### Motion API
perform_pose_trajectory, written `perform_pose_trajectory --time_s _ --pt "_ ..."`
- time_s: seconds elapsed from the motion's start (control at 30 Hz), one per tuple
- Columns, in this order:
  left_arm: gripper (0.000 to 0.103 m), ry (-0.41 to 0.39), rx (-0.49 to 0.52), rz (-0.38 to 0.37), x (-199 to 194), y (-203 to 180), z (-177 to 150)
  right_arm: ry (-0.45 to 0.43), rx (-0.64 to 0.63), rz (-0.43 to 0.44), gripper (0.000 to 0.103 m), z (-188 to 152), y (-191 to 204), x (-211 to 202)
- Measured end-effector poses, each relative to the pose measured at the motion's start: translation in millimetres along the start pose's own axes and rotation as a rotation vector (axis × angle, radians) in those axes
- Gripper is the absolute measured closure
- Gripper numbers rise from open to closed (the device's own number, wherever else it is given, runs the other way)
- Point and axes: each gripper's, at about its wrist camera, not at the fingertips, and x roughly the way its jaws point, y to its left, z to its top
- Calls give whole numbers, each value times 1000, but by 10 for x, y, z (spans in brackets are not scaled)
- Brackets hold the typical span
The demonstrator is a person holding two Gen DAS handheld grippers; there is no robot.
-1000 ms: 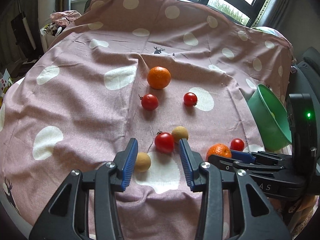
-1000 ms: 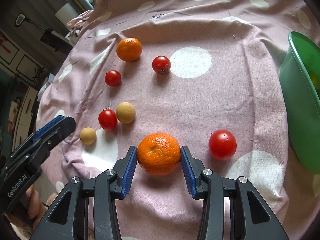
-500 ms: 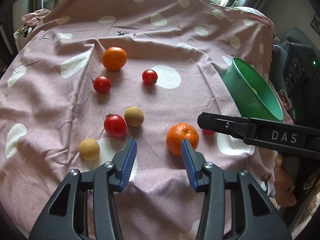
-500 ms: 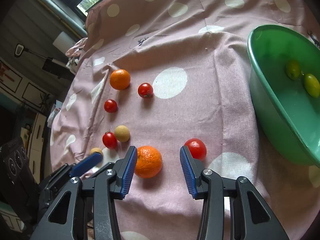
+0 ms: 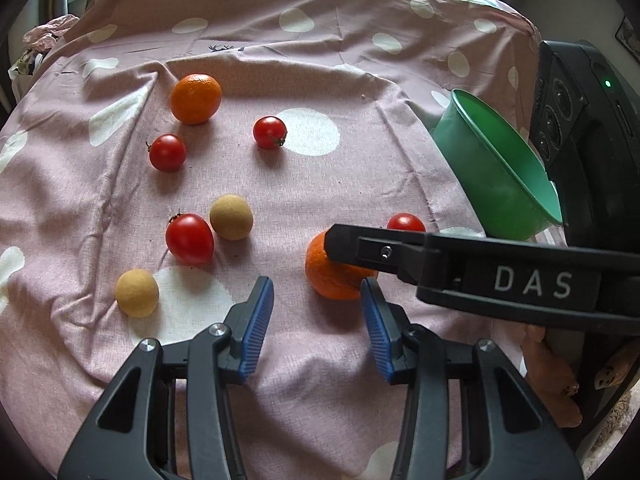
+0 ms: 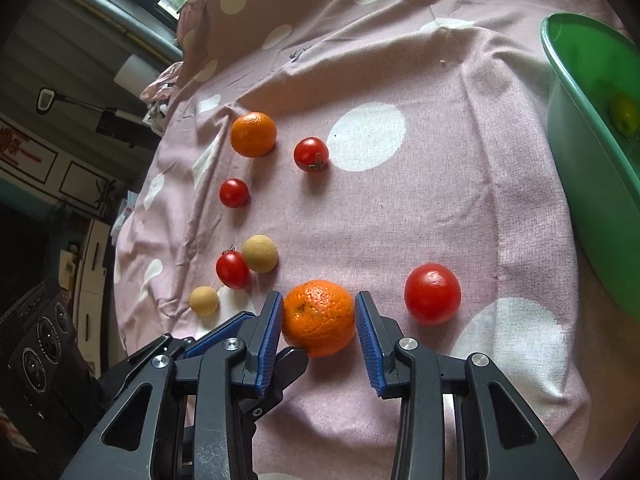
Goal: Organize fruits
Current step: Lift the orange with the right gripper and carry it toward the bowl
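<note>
Fruits lie on a pink dotted cloth (image 5: 360, 80). A near orange (image 6: 319, 322) sits between the blue pads of my right gripper (image 6: 320, 328), which is open around it with a small gap on the right. In the left wrist view this orange (image 5: 332, 276) is partly behind the right gripper's finger. My left gripper (image 5: 318, 324) is open and empty just in front of it. A second orange (image 5: 196, 98), several red tomatoes (image 5: 189, 239) and two tan round fruits (image 5: 231, 216) lie further out. A green bowl (image 6: 592, 128) at the right holds yellow-green fruit (image 6: 624, 120).
A red tomato (image 6: 432, 294) lies right of the near orange, close to the bowl. The cloth's front edge runs just below both grippers. Black equipment (image 5: 580, 112) stands behind the bowl at the right. Windows and clutter lie beyond the cloth.
My right gripper pulled back from the near orange, then came down around it again. My left gripper swung right from the tomato and tan fruits toward the near orange.
</note>
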Motion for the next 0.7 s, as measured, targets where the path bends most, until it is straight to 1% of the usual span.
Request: perform_pose_trajectory --time_s 0.1,0.23,0.3,0.37,0.47,0.53,0.6,0.7 --pt "59 21 2 -6 55 -26 -11 4 5 7 63 -2 -18 -2" --pt "60 30 5 -12 107 -62 -24 15 11 15 63 -2 -26 24" --pt "65 34 5 -23 131 -75 -27 18 10 16 63 -3 -28 27" --pt "69 35 2 -32 149 -86 -28 27 12 23 63 1 -40 44" --pt "69 26 12 -24 152 -105 -29 32 24 37 63 -3 -57 68" --pt "70 25 2 -36 135 -102 -23 33 23 41 62 -6 -47 61" --pt "70 1 2 -43 83 -112 -6 29 17 37 61 -9 -34 36" --pt "70 -40 23 -40 -42 -162 10 -5 8 51 61 -7 -4 -62"
